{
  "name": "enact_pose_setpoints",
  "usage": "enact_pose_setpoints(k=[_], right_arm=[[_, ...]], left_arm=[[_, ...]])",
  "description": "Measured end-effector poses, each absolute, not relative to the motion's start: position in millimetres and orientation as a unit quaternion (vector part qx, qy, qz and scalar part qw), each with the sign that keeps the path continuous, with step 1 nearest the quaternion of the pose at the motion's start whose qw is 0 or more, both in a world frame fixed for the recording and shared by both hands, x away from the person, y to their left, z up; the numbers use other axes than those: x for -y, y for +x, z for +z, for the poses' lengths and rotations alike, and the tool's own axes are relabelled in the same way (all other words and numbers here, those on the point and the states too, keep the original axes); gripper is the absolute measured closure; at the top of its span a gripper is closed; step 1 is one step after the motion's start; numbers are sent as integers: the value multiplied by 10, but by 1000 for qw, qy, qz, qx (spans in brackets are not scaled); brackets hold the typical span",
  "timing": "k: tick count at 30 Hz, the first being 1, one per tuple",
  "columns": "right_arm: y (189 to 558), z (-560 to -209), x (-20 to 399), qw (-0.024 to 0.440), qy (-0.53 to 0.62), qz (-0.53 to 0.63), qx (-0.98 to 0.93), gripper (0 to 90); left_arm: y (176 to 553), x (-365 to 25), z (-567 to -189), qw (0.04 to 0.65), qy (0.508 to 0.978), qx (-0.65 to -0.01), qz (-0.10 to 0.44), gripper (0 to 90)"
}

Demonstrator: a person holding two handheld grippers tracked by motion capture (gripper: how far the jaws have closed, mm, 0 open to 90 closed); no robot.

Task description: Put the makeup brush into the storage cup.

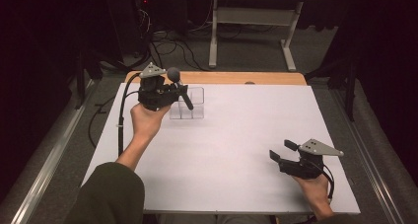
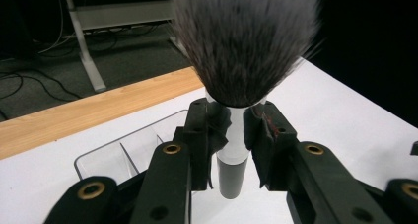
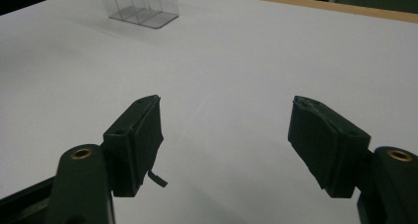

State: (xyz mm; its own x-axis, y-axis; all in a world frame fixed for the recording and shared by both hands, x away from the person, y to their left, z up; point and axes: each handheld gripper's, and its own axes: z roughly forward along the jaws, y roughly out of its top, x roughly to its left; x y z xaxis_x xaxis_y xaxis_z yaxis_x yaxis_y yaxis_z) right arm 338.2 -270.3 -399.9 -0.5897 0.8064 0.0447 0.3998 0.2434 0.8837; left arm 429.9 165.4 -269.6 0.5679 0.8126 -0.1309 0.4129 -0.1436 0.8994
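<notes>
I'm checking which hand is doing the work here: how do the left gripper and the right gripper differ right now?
The left gripper is shut on the makeup brush, bristles up; the right gripper is open with nothing between its jaws. The left gripper is raised by the clear organizer at the far left of the table; the right gripper sits low near the table's near right edge. Both have black jaws and grey top plates.

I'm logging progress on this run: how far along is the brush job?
Done: the left gripper is shut on the makeup brush, bristles up. In hand: the brush hangs above the clear organizer, not yet inside. Left: lowering it into a compartment and letting go. The right gripper rests open, holding nothing.
</notes>
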Motion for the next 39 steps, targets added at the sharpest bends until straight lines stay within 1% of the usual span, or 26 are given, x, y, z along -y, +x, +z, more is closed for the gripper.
enact_pose_setpoints(k=[24,39], right_arm=[[3383,-4003,2690,217,394,466,-762,311],[3375,-4000,2692,215,395,468,-761,312]], left_arm=[[4593,-1572,-2710,471,733,-444,209,701],[4734,-1558,-2751,455,727,-467,216,701]])
